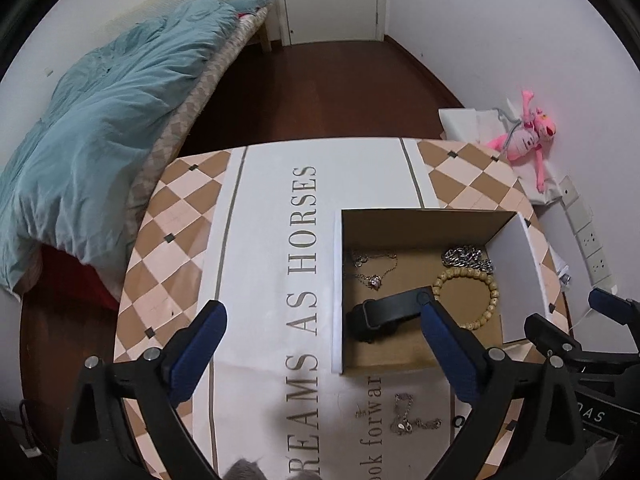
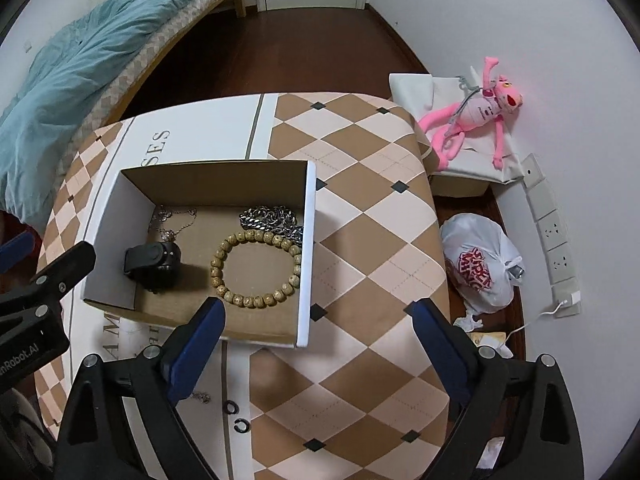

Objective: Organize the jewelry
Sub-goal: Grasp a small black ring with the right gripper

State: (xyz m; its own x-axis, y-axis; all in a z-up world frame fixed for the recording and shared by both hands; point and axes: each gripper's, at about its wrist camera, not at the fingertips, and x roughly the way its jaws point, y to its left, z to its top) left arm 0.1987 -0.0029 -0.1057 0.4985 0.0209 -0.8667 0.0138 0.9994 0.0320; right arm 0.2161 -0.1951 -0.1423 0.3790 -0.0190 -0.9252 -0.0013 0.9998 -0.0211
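- While both tongs, left and right, gape wide and empty: cardboard box on the tabletop.
- Inside the box: black watch, strap lying roughly toward the bead bracelet; steel chain at the far corner; thin necklace.
- Left view only: fine silver chain on the runner, nearer than the box.
- Right view only: white bag on the floor beyond the box.

box: matt brown cardboard, white outside
bracelet: tan wooden-looking beads
chain: shiny metal
desk: smooth checked cloth
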